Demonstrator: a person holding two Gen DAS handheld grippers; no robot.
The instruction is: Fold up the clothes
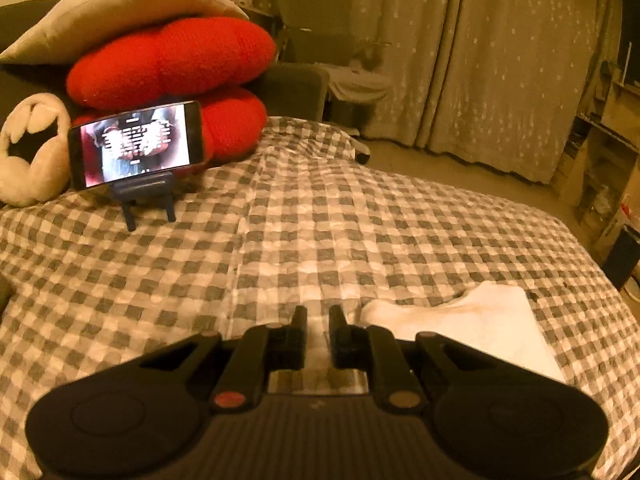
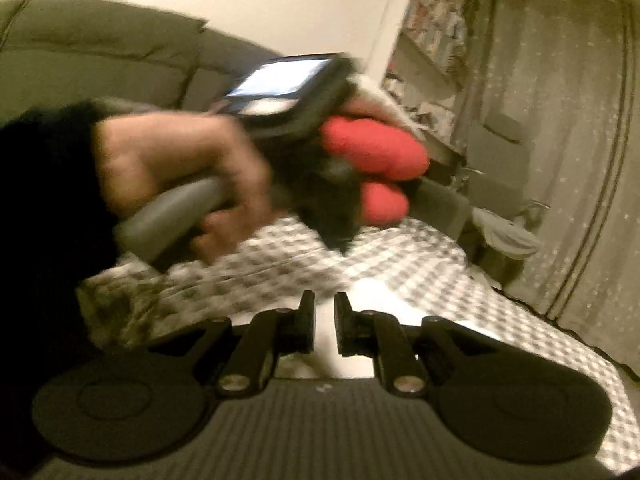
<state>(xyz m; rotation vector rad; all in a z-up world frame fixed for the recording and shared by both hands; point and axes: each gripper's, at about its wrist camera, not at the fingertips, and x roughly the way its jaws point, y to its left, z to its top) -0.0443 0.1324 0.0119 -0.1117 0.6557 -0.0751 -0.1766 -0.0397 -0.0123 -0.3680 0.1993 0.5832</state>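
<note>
A white folded cloth (image 1: 472, 320) already lies flat on the checked bed (image 1: 280, 240), and both hand-held grippers, left (image 1: 318, 314) and right (image 2: 324, 300), stand slightly parted and empty, so this fold looks finished.

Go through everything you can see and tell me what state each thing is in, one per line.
Left gripper: fingers slightly apart, empty.
Right gripper: fingers slightly apart, empty.
White cloth: folded flat on the checked bedspread.
Black phone: screen lit, propped on a dark stand.
Red cushions: stacked.
</note>
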